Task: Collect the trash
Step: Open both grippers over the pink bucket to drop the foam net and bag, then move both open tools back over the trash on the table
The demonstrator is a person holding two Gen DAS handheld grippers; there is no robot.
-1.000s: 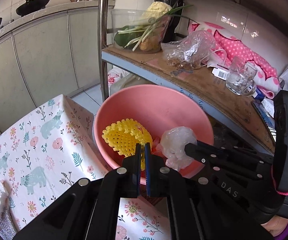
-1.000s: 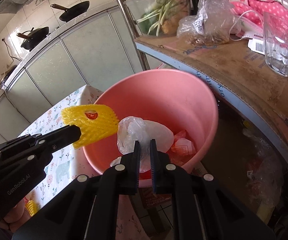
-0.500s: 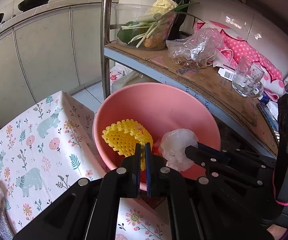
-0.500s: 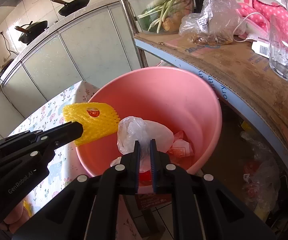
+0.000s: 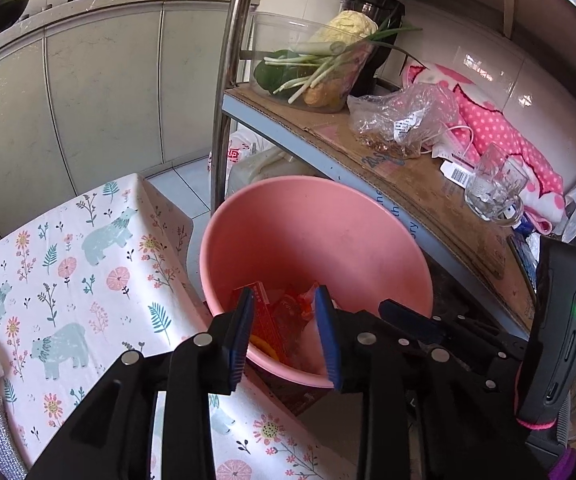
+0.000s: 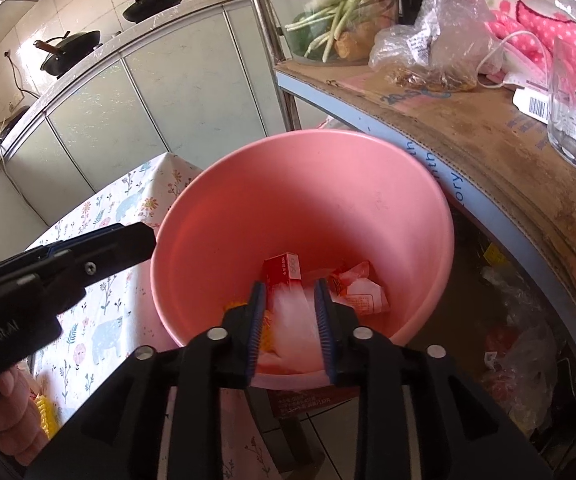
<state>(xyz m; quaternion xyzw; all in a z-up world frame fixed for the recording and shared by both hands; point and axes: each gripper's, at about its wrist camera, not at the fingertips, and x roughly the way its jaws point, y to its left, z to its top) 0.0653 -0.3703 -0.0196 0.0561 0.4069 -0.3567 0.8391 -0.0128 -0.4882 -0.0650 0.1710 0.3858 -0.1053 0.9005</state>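
A pink bucket stands between the table and a shelf; it also shows in the right wrist view. Inside lie a red carton, a red and white wrapper, a clear plastic bag and a bit of yellow foam net. My left gripper is open and empty over the bucket's near rim. My right gripper is open and empty over the same rim, to the right of the left one.
A table with a floral cloth lies left of the bucket. A cardboard-covered shelf on the right holds a bowl of vegetables, a plastic bag and a glass mug. A steel post stands behind the bucket.
Both grippers opened. The yellow foam net left the left gripper and the clear plastic bag left the right gripper; both now lie in the bucket.
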